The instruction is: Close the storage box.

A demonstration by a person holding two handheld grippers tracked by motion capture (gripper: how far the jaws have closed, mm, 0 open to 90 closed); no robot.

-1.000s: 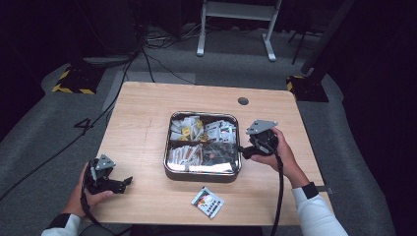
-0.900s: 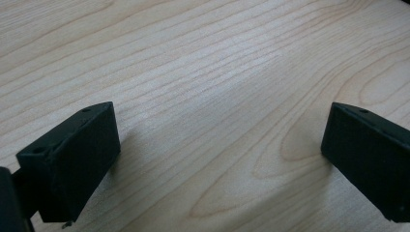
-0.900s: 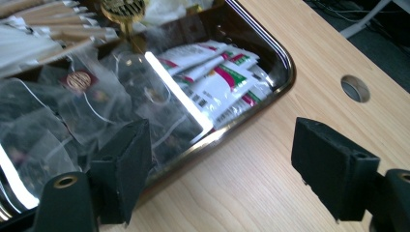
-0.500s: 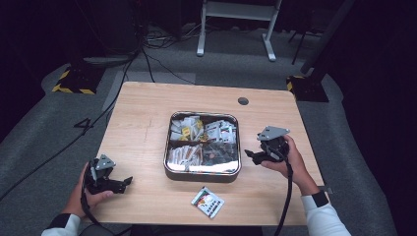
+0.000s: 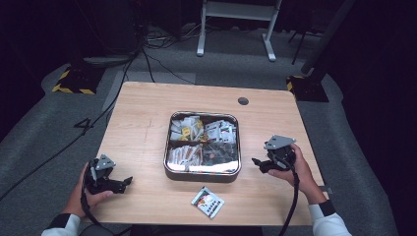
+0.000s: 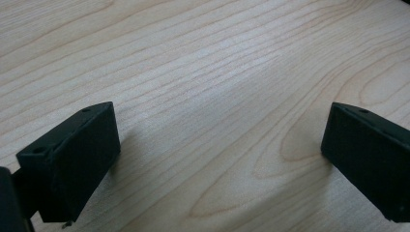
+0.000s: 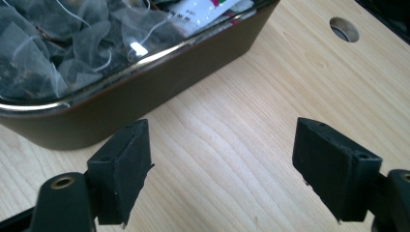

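Left claw [image 5: 127, 182] sits on the counter [image 5: 142, 113], well left of the tray [image 5: 202, 175], near the front-left corner. Hand [image 5: 88, 194] wrapped round its body, grey plate on top. Jaws wide apart, nothing between them; left claw view has bare wood grain between the two black pads [image 6: 72, 164].

Tray: square metal, dark outer wall, mid-counter. Divided into compartments holding packets and sachets; the mesh tea bags [image 7: 58, 43] lie in the compartment nearest the right claw.

Loose packet [image 5: 207, 201] lies flat on the counter just in front of the tray, not touching it. White with red/green print.

Small round hole [image 5: 243, 101] in the counter behind the tray, toward the right.

Right claw [image 5: 256, 162] is just right of the tray's front-right corner, jaws pointing at it, near but apart. Jaws spread wide, empty; right claw view shows bare wood between the pads [image 7: 121, 169] and the tray wall just beyond them. Hand [image 5: 295, 169] grips it, cable trails back toward the front edge.
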